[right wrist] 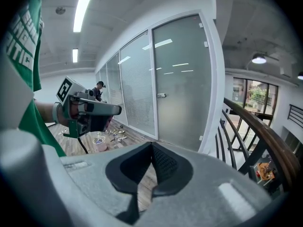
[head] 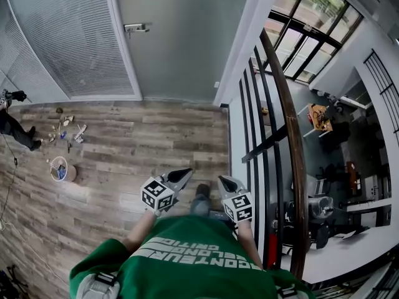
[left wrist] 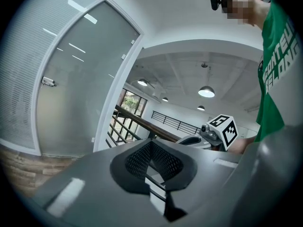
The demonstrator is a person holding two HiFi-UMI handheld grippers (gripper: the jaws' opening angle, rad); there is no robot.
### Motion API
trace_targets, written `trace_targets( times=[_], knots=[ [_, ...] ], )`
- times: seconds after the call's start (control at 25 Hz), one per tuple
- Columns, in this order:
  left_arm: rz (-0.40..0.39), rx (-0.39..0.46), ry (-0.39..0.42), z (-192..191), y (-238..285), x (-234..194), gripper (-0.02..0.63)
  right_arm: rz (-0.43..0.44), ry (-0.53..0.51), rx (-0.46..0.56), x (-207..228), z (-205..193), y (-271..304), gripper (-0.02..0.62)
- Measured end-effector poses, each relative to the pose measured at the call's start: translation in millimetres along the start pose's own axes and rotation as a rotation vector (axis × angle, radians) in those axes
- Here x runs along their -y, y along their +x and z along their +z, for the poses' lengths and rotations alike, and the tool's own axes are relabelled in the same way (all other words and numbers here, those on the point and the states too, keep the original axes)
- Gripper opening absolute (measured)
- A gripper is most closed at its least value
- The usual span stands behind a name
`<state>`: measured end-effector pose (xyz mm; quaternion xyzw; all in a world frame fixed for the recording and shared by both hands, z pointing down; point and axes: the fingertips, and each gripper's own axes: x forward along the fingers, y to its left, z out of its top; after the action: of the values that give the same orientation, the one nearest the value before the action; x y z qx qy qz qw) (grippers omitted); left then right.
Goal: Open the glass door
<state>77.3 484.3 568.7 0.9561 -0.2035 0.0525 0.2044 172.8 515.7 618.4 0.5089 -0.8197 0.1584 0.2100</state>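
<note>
The frosted glass door [head: 177, 39] stands closed ahead, its metal handle [head: 136, 27] on the left edge. It also shows in the left gripper view as the door [left wrist: 90, 89] with its handle [left wrist: 48, 82], and in the right gripper view as the door [right wrist: 182, 79] with its handle [right wrist: 161, 95]. My left gripper [head: 186, 173] and right gripper [head: 222, 180] are held side by side in front of my green shirt, well short of the door. In each gripper view the jaws meet at the tips, left gripper [left wrist: 151, 144] and right gripper [right wrist: 152, 148], with nothing between them.
A dark railing with a wooden handrail [head: 288, 136] runs along the right, over a drop to a lower floor. Small tools [head: 70, 131] and a round tub [head: 59, 169] lie on the wooden floor at left. A person [head: 14, 128] stands far left beside the blinded glass wall [head: 62, 36].
</note>
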Motion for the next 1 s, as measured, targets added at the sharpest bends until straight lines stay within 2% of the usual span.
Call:
trace_targets(
  times=[0.44,1.0],
  knots=[
    [0.036,0.022,0.011,41,34,-31,0.017,0.033,-0.029,0.029,44,45,30,-0.008],
    [0.086,0.03,0.01,60,85,-54,0.017,0.073,-0.019,0.029,106,55,55,-0.008]
  ],
)
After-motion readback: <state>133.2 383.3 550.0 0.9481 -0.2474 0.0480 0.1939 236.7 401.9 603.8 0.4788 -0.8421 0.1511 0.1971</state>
